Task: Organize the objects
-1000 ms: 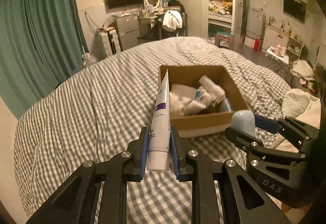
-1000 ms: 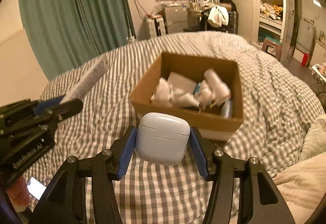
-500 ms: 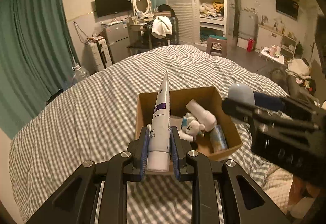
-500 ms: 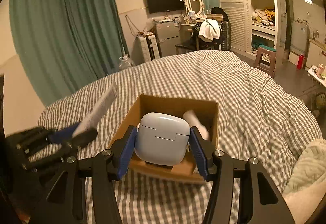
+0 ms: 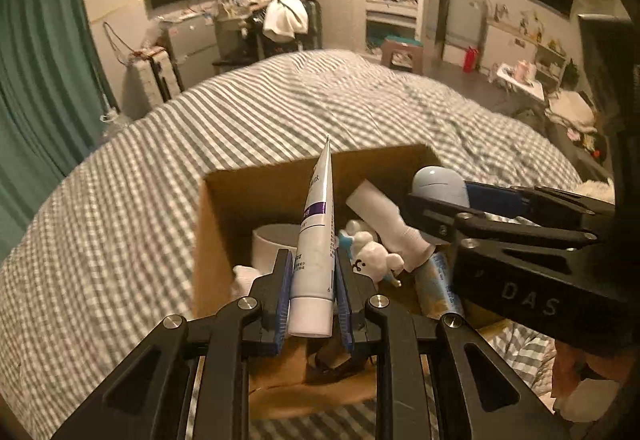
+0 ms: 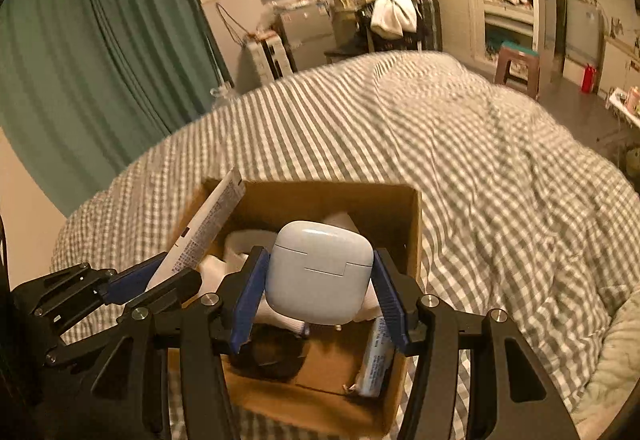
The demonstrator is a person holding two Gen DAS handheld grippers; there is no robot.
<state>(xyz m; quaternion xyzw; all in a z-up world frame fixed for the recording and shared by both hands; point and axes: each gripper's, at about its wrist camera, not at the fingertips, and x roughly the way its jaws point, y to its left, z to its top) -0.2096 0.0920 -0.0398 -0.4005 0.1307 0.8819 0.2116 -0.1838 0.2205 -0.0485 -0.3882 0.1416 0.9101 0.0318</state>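
Checked bedding (image 5: 120,208) is topped by a cardboard box (image 5: 248,196). Above it, a tube (image 5: 316,240) is pinched by the left hand-held gripper (image 5: 312,282), an earbud case (image 6: 318,272) by the right hand-held gripper (image 6: 320,290).

Checked bed cover (image 5: 120,208), cardboard box (image 5: 224,200) resting on it

Both views are dim and warm, tinted amber by indoor light; the checked bedcover (image 5: 120,224) smears with motion blur, its far checks running into stripes; strong fisheye bending curves the room and blackens the corners; the cardboard box (image 6: 414,236) holds deep shadow inside; a pale glare streaks the white case (image 6: 320,272).
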